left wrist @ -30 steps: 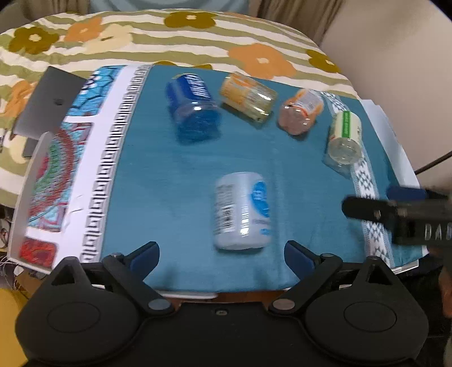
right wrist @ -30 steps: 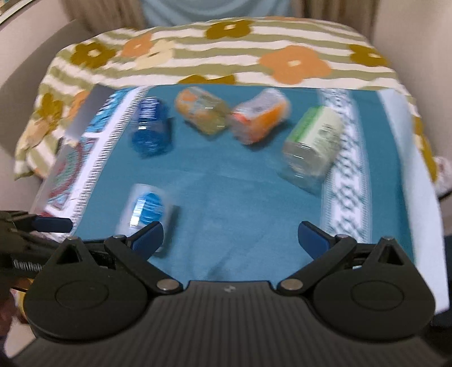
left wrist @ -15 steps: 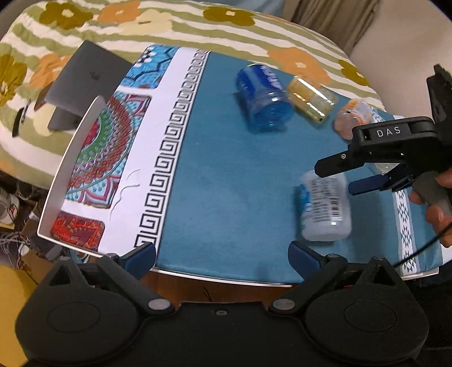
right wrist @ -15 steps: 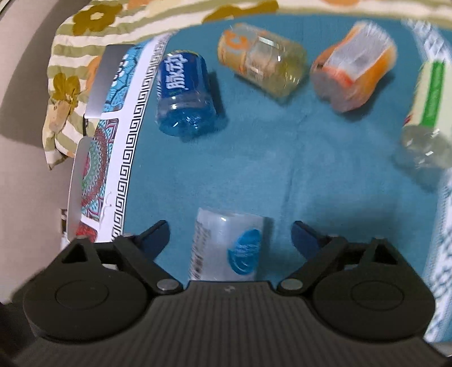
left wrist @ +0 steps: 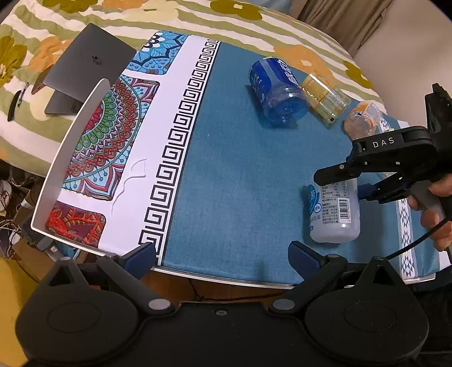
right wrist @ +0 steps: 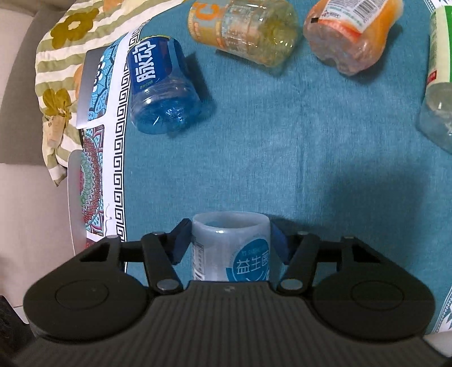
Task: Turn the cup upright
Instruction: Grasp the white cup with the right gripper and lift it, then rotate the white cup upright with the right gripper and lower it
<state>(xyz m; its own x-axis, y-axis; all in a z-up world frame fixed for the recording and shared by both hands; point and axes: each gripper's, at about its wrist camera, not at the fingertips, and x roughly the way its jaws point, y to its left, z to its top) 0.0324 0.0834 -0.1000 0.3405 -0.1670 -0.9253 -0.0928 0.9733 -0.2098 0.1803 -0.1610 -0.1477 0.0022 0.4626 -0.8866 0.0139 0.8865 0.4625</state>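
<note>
Tongs on our right [right wrist: 230, 244] are closed in around the white cup [right wrist: 230, 248], a cut-off bottle with a blue round label, lying on its side on the teal cloth [left wrist: 240, 183] near the front edge of the worktop [left wrist: 45, 203]. Both blue pads sit against the cup's flanks close to its far end, though we cannot tell for sure how firmly they press. We judge the side-on hold is chosen so that a turn of the wrist can swing the cup onto its base.

Our left tongs [left wrist: 221, 255] hang wide apart and empty over the near edge, kept off to the side, probably to leave room for the flip.

Four other cut bottles lie on their sides further back: a blue one [right wrist: 162, 87], a yellow one [right wrist: 243, 31], an orange one [right wrist: 353, 34] and a green-labelled one [right wrist: 438, 82], all well apart from the white cup. A laptop [left wrist: 90, 70] rests on the flowered bedspread [left wrist: 197, 14] beyond.
</note>
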